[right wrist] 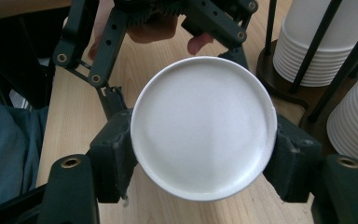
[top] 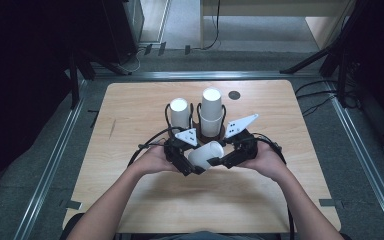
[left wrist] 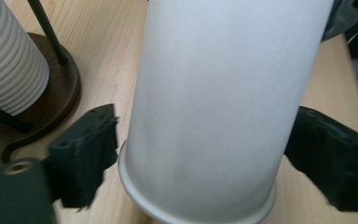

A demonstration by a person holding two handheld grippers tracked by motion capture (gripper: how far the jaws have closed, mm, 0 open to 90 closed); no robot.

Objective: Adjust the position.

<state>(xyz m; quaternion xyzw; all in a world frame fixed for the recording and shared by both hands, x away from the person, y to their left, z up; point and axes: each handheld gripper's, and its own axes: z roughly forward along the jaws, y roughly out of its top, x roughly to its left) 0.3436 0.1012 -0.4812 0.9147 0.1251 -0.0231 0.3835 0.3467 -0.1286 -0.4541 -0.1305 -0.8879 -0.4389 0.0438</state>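
Note:
A white paper cup [top: 206, 152] lies on its side just above the middle of the wooden table [top: 130, 105], between my two grippers. In the right gripper view I look at the cup's round bottom [right wrist: 204, 126], and my right gripper [right wrist: 204, 158] is shut on it, one pad pressing each side. In the left gripper view the cup's wall [left wrist: 223, 102] stands between the jaws with its rim nearest the camera. My left gripper [left wrist: 205, 158] is open, its pads [left wrist: 88, 154] a sliver off the cup. From above, the left gripper [top: 190, 169] and right gripper [top: 216, 162] meet at the cup.
Just behind the grippers stand two wire holders on dark wooden bases, each with a stack of white cups: a shorter one [top: 180, 112] and a taller one [top: 211, 112]. A small black disc [top: 234, 95] marks the table's far side.

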